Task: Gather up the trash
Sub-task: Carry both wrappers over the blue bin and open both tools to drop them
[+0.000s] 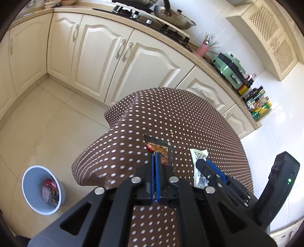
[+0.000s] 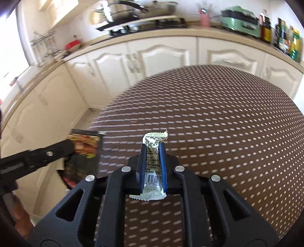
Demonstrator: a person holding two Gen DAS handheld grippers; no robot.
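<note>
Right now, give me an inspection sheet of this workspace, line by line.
Surface: round table under a brown dotted cloth.
Job's things: dark snack wrapper in the left gripper; white barcode wrapper in the right gripper; grey bin on the floor, already holding trash.
Clutter: nothing seen on the cloth.
Grippers: both shut on wrappers, held above the table.
Cables: nothing seen.
Surroundings: cream cabinets, wok on the hob, green appliance, bottles on the counter.
</note>
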